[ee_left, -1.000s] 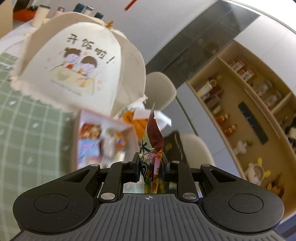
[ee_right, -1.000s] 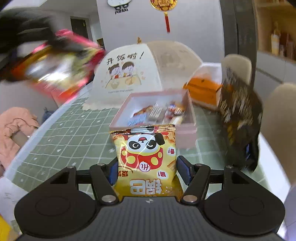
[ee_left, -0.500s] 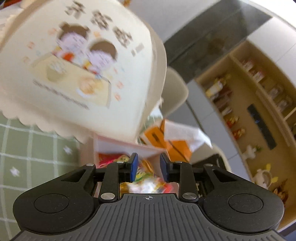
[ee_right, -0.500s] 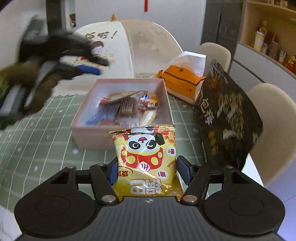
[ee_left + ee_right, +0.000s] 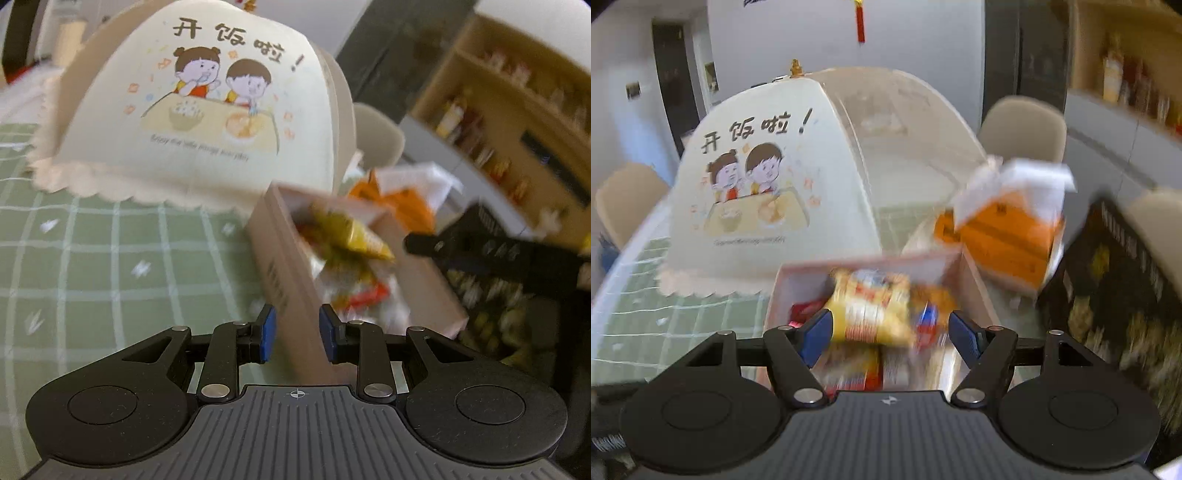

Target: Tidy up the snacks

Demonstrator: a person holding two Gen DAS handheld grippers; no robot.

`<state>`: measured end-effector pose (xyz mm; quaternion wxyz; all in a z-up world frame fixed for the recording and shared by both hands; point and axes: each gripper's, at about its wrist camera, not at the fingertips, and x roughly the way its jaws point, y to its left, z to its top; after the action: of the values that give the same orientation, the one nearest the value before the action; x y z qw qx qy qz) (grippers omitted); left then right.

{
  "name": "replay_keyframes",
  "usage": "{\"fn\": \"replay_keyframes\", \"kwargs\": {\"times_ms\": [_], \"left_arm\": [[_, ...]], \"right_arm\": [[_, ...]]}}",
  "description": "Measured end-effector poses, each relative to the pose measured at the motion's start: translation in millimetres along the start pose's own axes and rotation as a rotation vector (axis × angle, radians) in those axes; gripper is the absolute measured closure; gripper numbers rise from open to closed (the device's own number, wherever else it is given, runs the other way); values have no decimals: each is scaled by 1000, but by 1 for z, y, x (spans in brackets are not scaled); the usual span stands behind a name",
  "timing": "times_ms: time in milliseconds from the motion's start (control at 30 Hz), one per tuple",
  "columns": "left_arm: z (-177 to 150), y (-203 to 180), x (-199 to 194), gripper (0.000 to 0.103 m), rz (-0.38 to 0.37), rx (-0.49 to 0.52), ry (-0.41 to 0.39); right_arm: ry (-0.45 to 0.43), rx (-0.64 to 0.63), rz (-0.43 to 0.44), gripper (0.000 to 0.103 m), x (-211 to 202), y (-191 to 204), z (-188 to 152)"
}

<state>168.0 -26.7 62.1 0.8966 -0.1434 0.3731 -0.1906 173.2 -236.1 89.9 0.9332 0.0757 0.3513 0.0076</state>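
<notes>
Looking along the left hand-held gripper [image 5: 297,334], its narrowly parted jaws hold nothing and straddle the near wall of the pink box [image 5: 284,291]. From the right wrist, the right hand-held gripper [image 5: 890,332] has just been opening; the yellow snack bag [image 5: 870,312] sits loose between its pads above the box. Light, crinkly, slippery: best pinched at a sealed edge.

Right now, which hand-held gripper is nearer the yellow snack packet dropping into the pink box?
Right. The right hand-held gripper is above the box with the yellow snack packet between its open jaws; the left hand-held gripper sits by the pink box wall.
</notes>
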Motion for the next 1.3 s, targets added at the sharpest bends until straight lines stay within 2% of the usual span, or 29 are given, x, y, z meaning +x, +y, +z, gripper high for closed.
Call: {"fn": "replay_keyframes", "kwargs": {"times_ms": [100,233,300,400,467,600,667,733,867,1067,1300], "left_arm": [[-40,-12,-19,73,92,31,-10],[-87,-27,-39,73,225,75,-47],[-103,-32,-41,73,250,74,-34],[-118,-38,-35,73,286,100,-21],[-123,-41,-30,73,322,115,-44],[-126,-50,-19,69,357,168,-81],[-129,-56,-14,66,371,208,-101],[-134,-61,-10,65,396,231,-122],[-134,-61,-11,65,404,187,-136],[-136,-68,-6,65,431,233,-140],[-135,-63,-8,65,413,213,-141]], "right_arm": [[5,21,32,33,-24,-11,-41],[-2,-88,-23,32,-44,-7,-98],[26,-144,-21,32,-42,-2,-119],[75,-124,26,32,-35,-2,-137],[109,-126,36,32,-28,-2,-145],[81,-186,17,23,-27,2,-152],[51,-197,-17,14,-26,2,-158],[32,-151,-35,1,-24,-5,-162],[9,-146,-46,0,-23,-9,-164],[-46,-147,-44,0,-20,-15,-166],[-44,-152,-33,0,-19,-15,-165]]}}
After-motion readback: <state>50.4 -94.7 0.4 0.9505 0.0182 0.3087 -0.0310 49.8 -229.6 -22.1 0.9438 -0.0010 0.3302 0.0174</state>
